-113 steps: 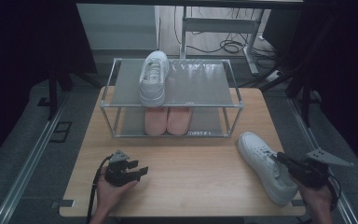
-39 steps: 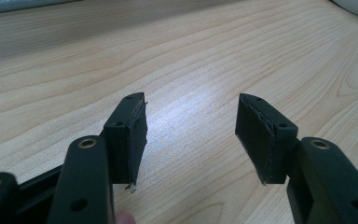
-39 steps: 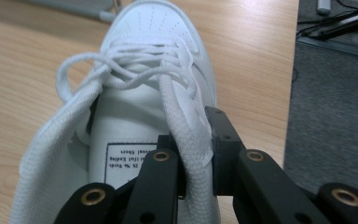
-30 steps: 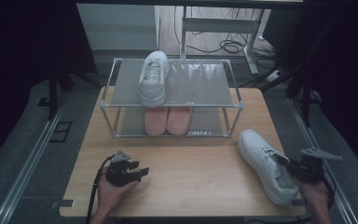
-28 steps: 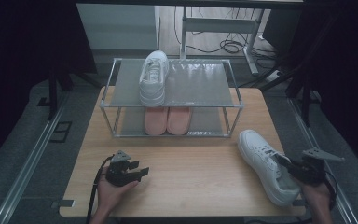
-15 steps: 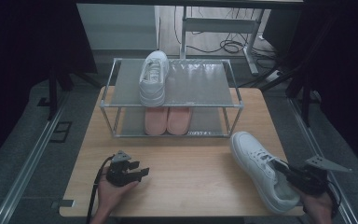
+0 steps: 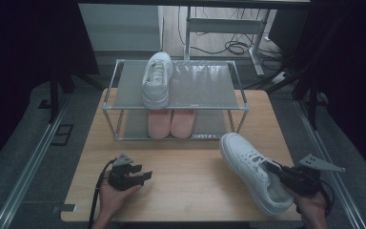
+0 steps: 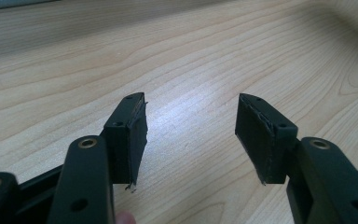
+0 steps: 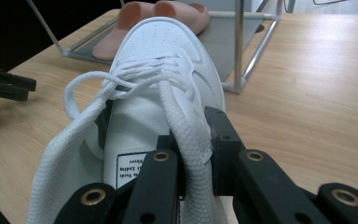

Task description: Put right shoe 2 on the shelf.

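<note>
While its heel end sits at my right gripper (image 7: 275, 170), the white sneaker (image 7: 252, 168) runs its long axis diagonally across the right part of the wooden table (image 7: 190, 191), toe pointing away from me and toward the shoe rack (image 7: 176, 98). In the right gripper view the same sneaker (image 9: 163, 70) stretches straight ahead of the jaws, its rounded, perforated toe cap farthest from me and just short of the rack's front corner post. My right gripper (image 9: 193, 144) has its jaws nearly together, pinched on the collar wall on one side of the shoe opening; one jaw stands inside the shoe beside the tongue, the other outside. That wall is a woven, mesh-like white fabric, the toe is smooth leather-like material, and flat laces loop loosely over the tongue, which bears a printed label.

My left gripper (image 7: 140, 175) rests low over bare tabletop at the near left, well apart from the sneaker, jaws spread wide with nothing between them; the left gripper view shows its black, ridged pads (image 8: 130, 135) above pale wood grain.

Beyond, the rack is a thin metal frame with two grey shelves: a second white sneaker (image 7: 156, 78) lies on the upper one, toe away from me, and a pair of pink slippers (image 7: 171, 123) sits on the lower one.
</note>
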The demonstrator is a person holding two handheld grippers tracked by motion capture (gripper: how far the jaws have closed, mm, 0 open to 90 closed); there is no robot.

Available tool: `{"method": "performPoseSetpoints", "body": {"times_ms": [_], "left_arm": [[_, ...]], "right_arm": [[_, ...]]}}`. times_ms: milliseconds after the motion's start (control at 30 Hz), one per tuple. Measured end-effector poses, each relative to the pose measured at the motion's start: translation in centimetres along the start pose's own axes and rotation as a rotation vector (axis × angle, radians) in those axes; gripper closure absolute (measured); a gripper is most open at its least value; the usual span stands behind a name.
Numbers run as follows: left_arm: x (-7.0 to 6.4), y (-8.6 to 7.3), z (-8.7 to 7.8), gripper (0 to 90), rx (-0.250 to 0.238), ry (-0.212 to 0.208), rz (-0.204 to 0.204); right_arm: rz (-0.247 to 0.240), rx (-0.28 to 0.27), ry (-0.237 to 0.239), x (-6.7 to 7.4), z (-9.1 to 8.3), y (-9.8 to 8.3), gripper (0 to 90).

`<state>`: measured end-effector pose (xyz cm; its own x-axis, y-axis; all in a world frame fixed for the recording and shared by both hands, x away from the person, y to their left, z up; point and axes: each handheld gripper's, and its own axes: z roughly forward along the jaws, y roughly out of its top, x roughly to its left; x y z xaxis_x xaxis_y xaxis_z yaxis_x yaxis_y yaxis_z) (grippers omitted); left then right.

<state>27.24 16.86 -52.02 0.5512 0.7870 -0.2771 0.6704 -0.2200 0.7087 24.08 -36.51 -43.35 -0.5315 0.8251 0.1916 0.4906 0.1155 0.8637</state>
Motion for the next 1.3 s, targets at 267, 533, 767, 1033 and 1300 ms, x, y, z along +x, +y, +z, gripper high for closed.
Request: {"method": "performPoseSetpoints", "body": {"times_ms": [267, 533, 767, 1033, 1300], "left_arm": [[0.0, 0.0, 0.0, 44.1, -0.002, -0.001, -0.001], [-0.1, 0.0, 0.1, 44.1, -0.001, -0.003, -0.003], [0.1, 0.0, 0.0, 44.1, -0.004, -0.001, -0.006], [0.1, 0.0, 0.0, 44.0, -0.002, -0.002, -0.006], [0.1, 0.0, 0.0, 44.0, -0.003, -0.003, -0.004]], "right_arm": [[-0.007, -0.022, 0.045, 1.2, 1.1, 0.9, 82.6], [-0.025, -0.049, 0.091, 3.1, 3.0, 2.4, 82.6], [-0.055, -0.064, 0.142, 4.9, 4.3, 3.9, 82.6], [-0.080, -0.110, 0.171, 6.5, 4.5, 6.0, 82.7], [-0.105, -0.143, 0.185, 7.5, 4.1, 7.9, 82.6]]}}
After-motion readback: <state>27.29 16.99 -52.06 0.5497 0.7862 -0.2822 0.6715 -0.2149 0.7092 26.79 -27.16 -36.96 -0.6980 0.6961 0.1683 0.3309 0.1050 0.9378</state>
